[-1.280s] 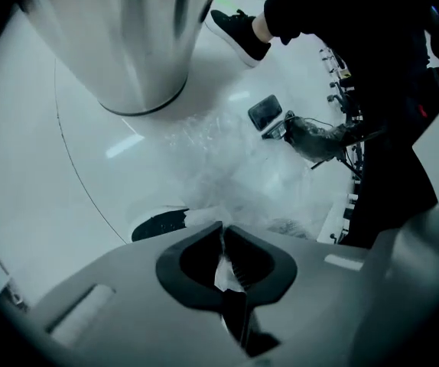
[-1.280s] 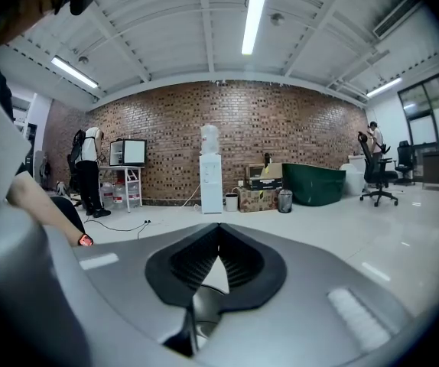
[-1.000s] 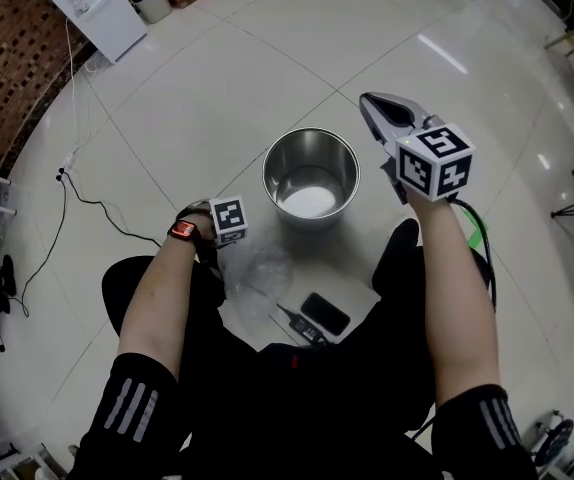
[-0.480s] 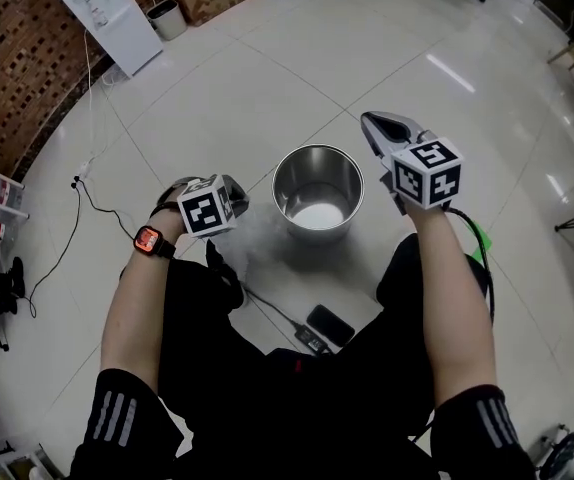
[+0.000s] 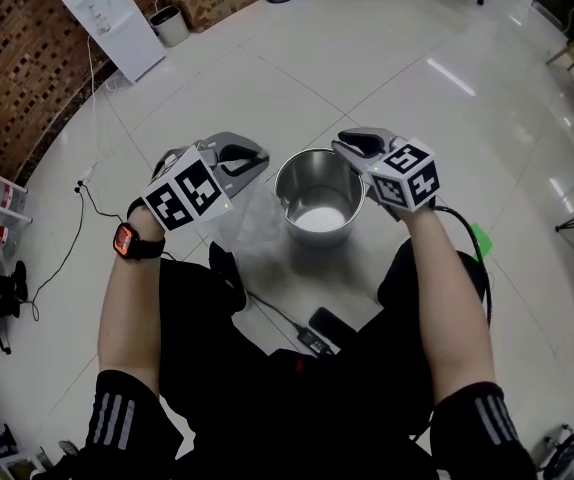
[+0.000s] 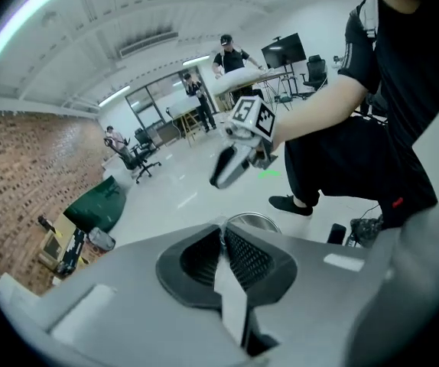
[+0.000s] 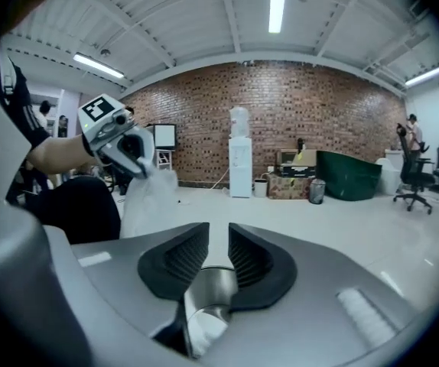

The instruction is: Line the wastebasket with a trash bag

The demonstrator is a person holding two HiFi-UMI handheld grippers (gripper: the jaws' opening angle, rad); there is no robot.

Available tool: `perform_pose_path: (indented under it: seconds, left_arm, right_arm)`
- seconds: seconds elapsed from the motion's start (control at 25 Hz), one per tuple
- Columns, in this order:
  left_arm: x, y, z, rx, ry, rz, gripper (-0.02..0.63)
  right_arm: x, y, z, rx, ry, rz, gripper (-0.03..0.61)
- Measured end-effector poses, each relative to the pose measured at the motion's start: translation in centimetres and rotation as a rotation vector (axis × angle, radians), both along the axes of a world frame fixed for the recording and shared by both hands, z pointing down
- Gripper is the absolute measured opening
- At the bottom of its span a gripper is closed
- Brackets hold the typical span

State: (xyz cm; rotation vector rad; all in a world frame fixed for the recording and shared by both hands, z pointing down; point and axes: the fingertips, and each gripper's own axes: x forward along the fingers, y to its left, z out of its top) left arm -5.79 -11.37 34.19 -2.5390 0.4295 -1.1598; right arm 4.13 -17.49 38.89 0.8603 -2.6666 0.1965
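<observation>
The steel wastebasket [image 5: 319, 196] stands upright on the white floor in front of my legs. My left gripper [image 5: 255, 158] hovers above and just left of its rim, shut on a clear, crumpled trash bag [image 5: 245, 220] that hangs down beside the bin. In the left gripper view a thin strip of the trash bag [image 6: 227, 293] shows pinched between the jaws of the left gripper [image 6: 221, 235]. My right gripper [image 5: 345, 145] is over the basket's right rim. Its jaws have just been opening and hold nothing. The right gripper [image 7: 218, 254] looks down at the wastebasket [image 7: 208, 293] through its gap.
A black phone [image 5: 329, 320] and a cable [image 5: 285, 318] lie on the floor by my feet. A white water dispenser [image 5: 102, 8] and a small bin [image 5: 172, 23] stand by the brick wall at far left. Office chairs stand far off.
My left gripper has come up from the floor with the clear bag to beside the basket's rim. The right gripper has shifted left and down over the basket, and its jaws have parted.
</observation>
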Motion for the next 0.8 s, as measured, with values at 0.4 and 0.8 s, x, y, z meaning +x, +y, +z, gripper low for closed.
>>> perform_pose_path:
  seconds: [0.4,0.8]
  left_arm:
    - [3.9,-3.3,-5.8,0.192,0.157,-0.014,-0.006]
    - [5.8,-5.3,-5.7,0.217,0.289,-0.019,-0.006]
  right_arm:
    - [-6.7,5.7,3.9,-0.211,0.009,-0.312,0.214]
    - [-6.2,5.3,10.5,-0.231,0.32,-0.283,0.006]
